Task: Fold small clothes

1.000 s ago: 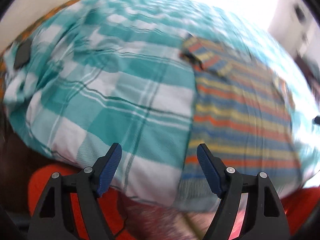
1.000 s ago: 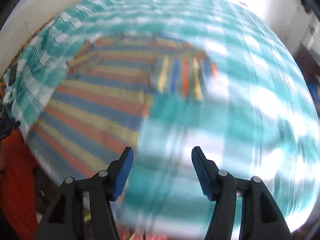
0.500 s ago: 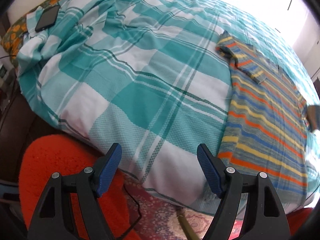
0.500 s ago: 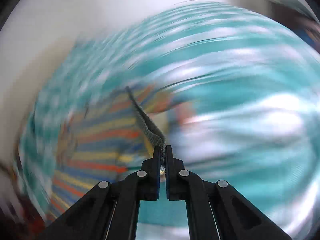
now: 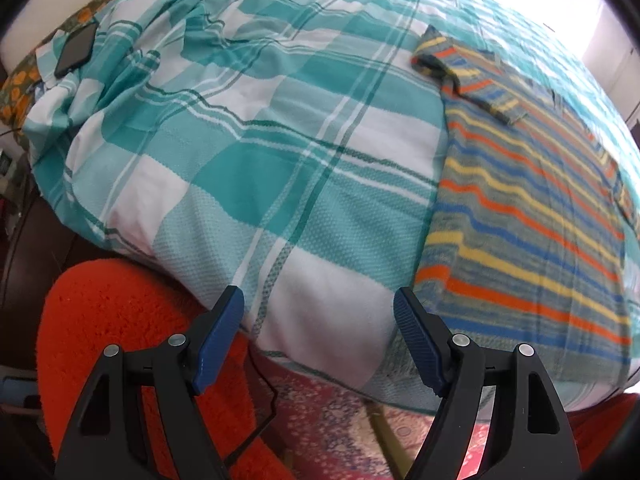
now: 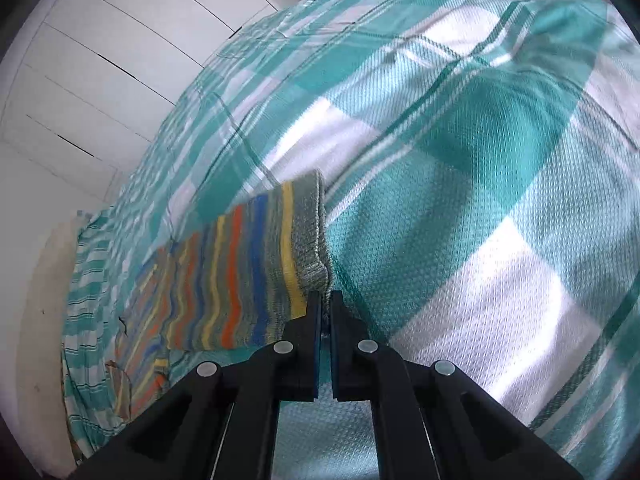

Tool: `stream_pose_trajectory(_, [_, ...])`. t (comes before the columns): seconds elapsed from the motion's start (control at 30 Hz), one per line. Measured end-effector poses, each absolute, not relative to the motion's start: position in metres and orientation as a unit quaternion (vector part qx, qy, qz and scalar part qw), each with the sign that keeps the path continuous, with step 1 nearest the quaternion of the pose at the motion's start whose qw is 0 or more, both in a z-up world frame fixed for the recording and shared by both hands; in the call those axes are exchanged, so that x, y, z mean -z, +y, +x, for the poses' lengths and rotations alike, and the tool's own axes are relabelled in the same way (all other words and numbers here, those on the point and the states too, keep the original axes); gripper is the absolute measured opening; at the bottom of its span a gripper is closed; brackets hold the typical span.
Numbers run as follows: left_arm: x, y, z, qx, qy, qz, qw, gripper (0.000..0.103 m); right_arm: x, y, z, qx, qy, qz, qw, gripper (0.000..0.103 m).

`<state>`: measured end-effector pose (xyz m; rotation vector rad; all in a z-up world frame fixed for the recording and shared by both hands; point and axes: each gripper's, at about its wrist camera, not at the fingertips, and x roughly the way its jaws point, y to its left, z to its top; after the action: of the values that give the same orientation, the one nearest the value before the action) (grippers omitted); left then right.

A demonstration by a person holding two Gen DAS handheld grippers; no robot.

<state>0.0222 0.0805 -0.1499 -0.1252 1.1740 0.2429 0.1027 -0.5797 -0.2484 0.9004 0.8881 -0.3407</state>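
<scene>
A small striped sweater (image 5: 528,216), grey with orange, yellow and blue bands, lies flat on the right part of a bed with a teal and white checked cover (image 5: 256,152). One sleeve (image 5: 468,76) is folded across its top. My left gripper (image 5: 318,316) is open and empty, at the bed's near edge, left of the sweater's hem. My right gripper (image 6: 326,300) is shut on the sweater's grey ribbed edge (image 6: 312,248) and holds it lifted off the cover (image 6: 460,184); the striped cloth (image 6: 224,284) hangs to its left.
A dark phone (image 5: 76,54) lies on the cover at the far left, by an orange patterned pillow (image 5: 16,80). An orange fluffy seat (image 5: 120,332) and a patterned rug (image 5: 340,420) lie below the bed's edge. White cupboard doors (image 6: 92,56) stand behind the bed.
My right gripper closed on the sweater's edge and lifted it, and its view has steadied. My left gripper stayed open and drew slightly back to the left.
</scene>
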Motion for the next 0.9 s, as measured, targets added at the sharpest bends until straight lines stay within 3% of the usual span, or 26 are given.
stream_pose_trajectory(0.1, [0.143,0.082,0.021,-0.117,0.553,-0.053,0.823,0.079,0.250,-0.579,0.104,0.171,0.421,0.409,0.792,0.003])
stream_pose_trajectory(0.13, [0.137,0.080,0.022,-0.117,0.550,-0.041,0.826,0.079,0.246,-0.579,0.099,0.177,0.427,0.395,0.794,0.010])
stream_pose_trajectory(0.2, [0.118,0.071,0.026,-0.111,0.531,-0.002,0.840,0.079,0.232,-0.577,0.093,0.199,0.438,0.349,0.804,0.025])
stream_pose_trajectory(0.27, [0.089,0.051,0.041,-0.081,0.495,0.055,0.864,0.079,0.210,-0.569,0.079,0.208,0.428,0.296,0.828,0.063])
stream_pose_trajectory(0.3, [0.077,0.041,0.049,-0.064,0.478,0.077,0.873,0.079,0.201,-0.565,0.069,0.209,0.420,0.277,0.839,0.068])
stream_pose_trajectory(0.37, [0.051,0.012,0.073,-0.019,0.436,0.128,0.891,0.081,0.186,-0.547,0.055,0.195,0.406,0.247,0.858,0.071])
stream_pose_trajectory(0.47, [0.036,-0.040,0.118,0.047,0.384,0.192,0.902,0.095,0.181,-0.522,0.038,0.156,0.393,0.247,0.872,0.071])
stream_pose_trajectory(0.57, [0.077,-0.096,0.177,0.101,0.405,0.278,0.865,0.094,0.187,-0.493,0.021,0.131,0.385,0.252,0.878,0.071])
stream_pose_trajectory(0.63, [0.118,-0.122,0.207,0.103,0.426,0.335,0.834,0.087,0.189,-0.476,0.019,0.108,0.394,0.249,0.878,0.071])
stream_pose_trajectory(0.77, [0.177,-0.137,0.246,0.084,0.469,0.378,0.794,0.084,0.188,-0.457,0.031,0.074,0.401,0.203,0.890,0.071])
stream_pose_trajectory(0.8, [0.189,-0.135,0.255,0.074,0.476,0.384,0.788,0.081,0.188,-0.455,0.032,0.069,0.403,0.197,0.891,0.071])
stream_pose_trajectory(0.87, [0.195,-0.130,0.259,0.075,0.485,0.376,0.786,0.056,0.193,-0.451,0.034,0.064,0.410,0.190,0.890,0.071])
stream_pose_trajectory(0.9, [0.194,-0.127,0.261,0.084,0.495,0.361,0.785,0.006,0.197,-0.450,0.035,0.062,0.414,0.189,0.888,0.071])
